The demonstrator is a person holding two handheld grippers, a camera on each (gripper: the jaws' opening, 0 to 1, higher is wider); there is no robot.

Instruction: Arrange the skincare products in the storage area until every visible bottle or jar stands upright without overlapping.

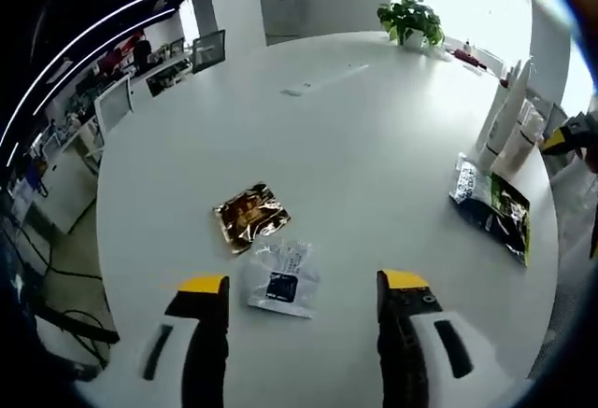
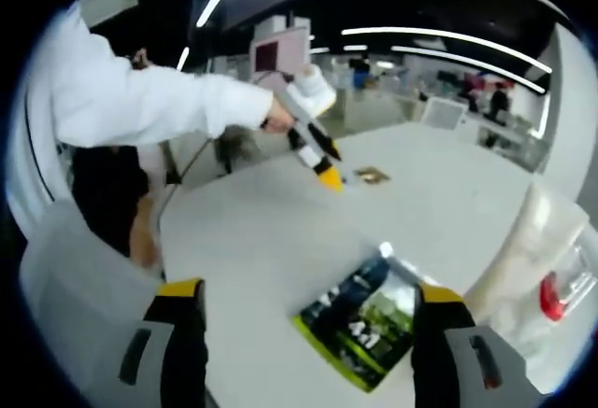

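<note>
In the left gripper view my left gripper (image 1: pixel 304 285) hangs open over the white round table (image 1: pixel 374 119). A clear sachet with a dark label (image 1: pixel 282 277) lies between its jaws, below them. A gold-brown sachet (image 1: pixel 249 214) lies just beyond. Tall white bottles (image 1: pixel 505 114) stand at the table's right edge, beside a green-black packet (image 1: pixel 493 207). My right gripper (image 2: pixel 308 294) is open above that green-black packet (image 2: pixel 369 319), with a pale bottle (image 2: pixel 533 259) close on its right. The left gripper (image 2: pixel 327 176) shows farther off, held by a white-sleeved arm (image 2: pixel 159 100).
A potted plant (image 1: pixel 411 18) stands at the far side of the table. Small flat items (image 1: pixel 297 89) lie near the far middle. Office chairs and desks (image 1: pixel 140 81) lie beyond the left edge. The right gripper's yellow tip (image 1: pixel 565 137) shows by the bottles.
</note>
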